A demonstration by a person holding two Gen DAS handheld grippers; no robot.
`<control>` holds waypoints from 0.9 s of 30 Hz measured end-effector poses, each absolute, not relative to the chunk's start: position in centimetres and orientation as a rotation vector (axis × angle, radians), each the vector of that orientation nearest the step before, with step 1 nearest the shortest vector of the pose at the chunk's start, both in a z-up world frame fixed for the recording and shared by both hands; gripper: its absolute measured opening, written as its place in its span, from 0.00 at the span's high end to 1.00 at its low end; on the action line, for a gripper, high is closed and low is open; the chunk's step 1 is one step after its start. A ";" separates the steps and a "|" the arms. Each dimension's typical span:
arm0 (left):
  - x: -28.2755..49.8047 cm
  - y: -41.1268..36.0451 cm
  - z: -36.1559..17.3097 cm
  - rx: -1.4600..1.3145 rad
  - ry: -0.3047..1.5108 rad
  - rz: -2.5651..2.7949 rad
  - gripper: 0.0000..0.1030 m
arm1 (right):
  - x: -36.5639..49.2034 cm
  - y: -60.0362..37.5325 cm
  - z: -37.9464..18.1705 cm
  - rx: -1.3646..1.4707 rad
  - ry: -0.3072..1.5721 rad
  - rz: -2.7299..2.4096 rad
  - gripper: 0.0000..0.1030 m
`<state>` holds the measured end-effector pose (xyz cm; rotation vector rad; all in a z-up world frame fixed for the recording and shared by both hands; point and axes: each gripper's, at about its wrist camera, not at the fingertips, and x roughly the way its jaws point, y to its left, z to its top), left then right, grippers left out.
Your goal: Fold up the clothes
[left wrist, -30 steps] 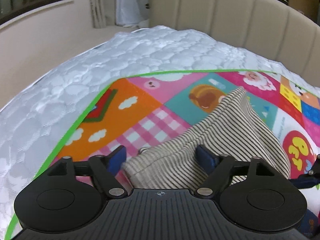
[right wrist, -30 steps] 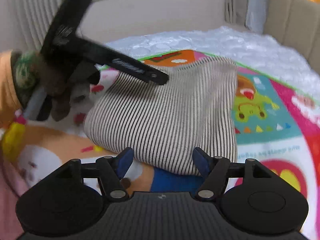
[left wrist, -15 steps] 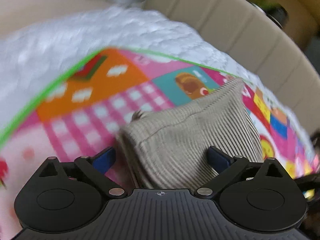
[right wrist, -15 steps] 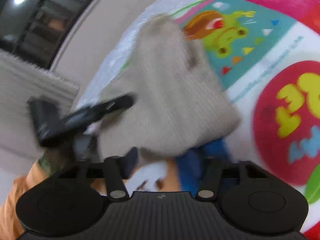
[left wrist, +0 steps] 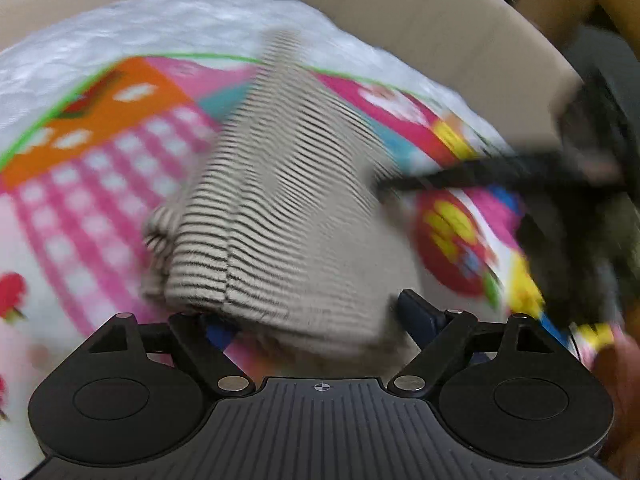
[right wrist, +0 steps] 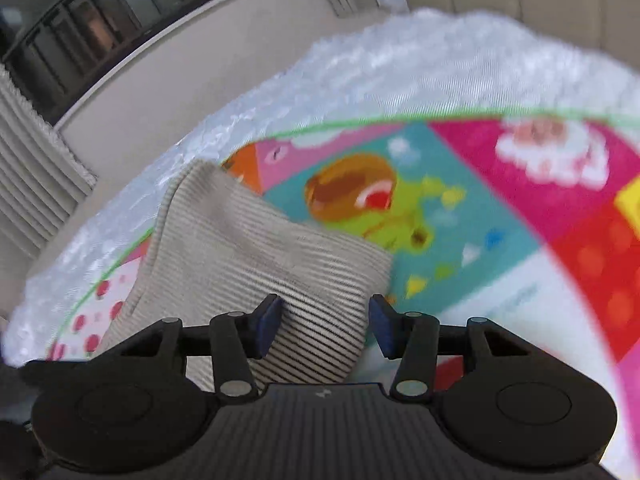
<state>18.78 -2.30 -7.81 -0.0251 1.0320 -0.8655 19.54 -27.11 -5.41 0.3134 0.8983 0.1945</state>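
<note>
The left gripper (left wrist: 318, 322) is spread wide, its blue pads either side of the near edge of the folded striped garment (left wrist: 288, 216), low over it. The right gripper (right wrist: 326, 326) is also spread, fingers level, with the garment's corner (right wrist: 256, 264) between them. The garment lies on a colourful play mat (right wrist: 500, 216) spread over a white quilted bed (right wrist: 400, 72). Both views are blurred.
</note>
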 end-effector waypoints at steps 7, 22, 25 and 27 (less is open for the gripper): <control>17.9 0.5 -3.3 -0.116 0.934 -0.878 0.09 | 16.8 -27.6 -4.4 0.345 0.889 0.244 0.33; 21.5 0.2 -8.9 -0.144 0.985 -0.694 0.29 | 17.3 -27.6 -7.6 0.479 1.010 0.286 0.52; 19.9 -1.4 -8.8 -0.122 0.993 -0.765 0.29 | 18.7 -27.8 -6.5 0.354 0.979 0.234 0.52; 18.7 -2.5 -8.7 -0.082 0.992 -0.811 0.29 | 19.0 -27.2 -5.2 0.273 0.963 0.232 0.52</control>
